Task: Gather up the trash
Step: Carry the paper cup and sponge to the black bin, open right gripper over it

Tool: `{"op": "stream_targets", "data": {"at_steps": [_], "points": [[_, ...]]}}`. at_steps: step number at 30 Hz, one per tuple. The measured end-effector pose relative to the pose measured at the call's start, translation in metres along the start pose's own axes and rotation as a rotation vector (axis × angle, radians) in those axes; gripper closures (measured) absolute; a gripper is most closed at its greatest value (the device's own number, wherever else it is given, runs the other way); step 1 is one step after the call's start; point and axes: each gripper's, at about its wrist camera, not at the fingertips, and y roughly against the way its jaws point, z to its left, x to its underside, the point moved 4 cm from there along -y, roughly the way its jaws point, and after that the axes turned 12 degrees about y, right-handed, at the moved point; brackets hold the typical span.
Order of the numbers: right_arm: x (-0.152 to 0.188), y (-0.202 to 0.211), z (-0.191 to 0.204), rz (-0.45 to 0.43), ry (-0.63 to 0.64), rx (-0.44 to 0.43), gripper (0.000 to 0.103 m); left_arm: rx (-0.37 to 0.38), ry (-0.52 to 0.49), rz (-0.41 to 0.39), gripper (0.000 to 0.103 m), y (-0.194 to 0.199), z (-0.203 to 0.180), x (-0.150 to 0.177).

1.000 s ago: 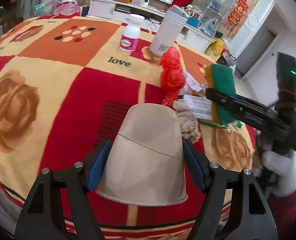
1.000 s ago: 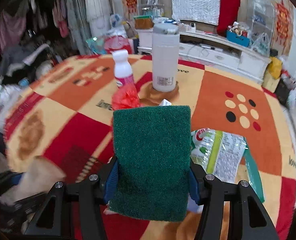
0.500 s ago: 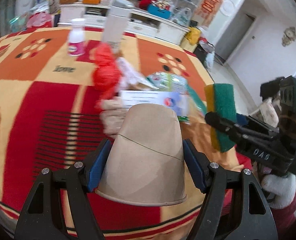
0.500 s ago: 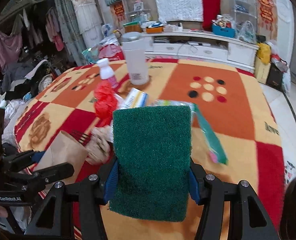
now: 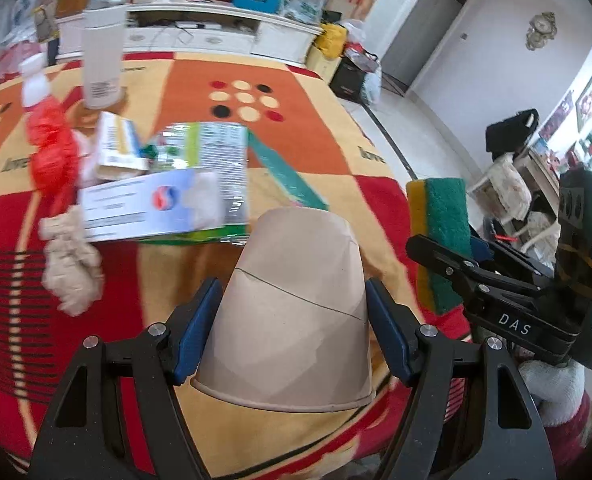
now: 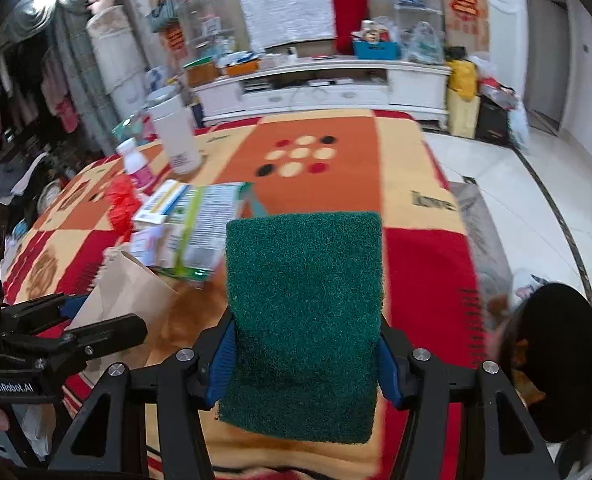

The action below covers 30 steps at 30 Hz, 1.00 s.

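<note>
**Both grippers loaded over the table**

Left gripper [image 5: 292, 332] clamps an upturned paper cup [image 5: 296, 320]. Right gripper [image 6: 302, 354] squeezes a green sponge [image 6: 304, 320]. Trash pile at the cup's eleven o'clock: white box [image 5: 144, 204], crumpled tissue [image 5: 70, 268], red bag [image 5: 50, 156], on the blanket-covered table [image 5: 316, 128].

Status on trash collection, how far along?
In hand: left gripper holds the paper cup; right gripper holds the green sponge. Left: red bag, crumpled tissue, boxes and food wrapper lie on the table. Nothing visibly binned.
</note>
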Motion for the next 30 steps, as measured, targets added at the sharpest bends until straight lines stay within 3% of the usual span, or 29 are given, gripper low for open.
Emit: {"op": "stream_targets", "data": {"at_steps": [18,30], "points": [[0.066,0.031,-0.12,0.04,-0.193,0.154,0.046,0.093,-0.126,0.069,0.031,-0.061,-0.11,0.003],[0.098,0.043,-0.179,0.06,-0.298,0.214,0.046,0.14,-0.183,0.105,0.031,-0.101,-0.167,0.001]]}}
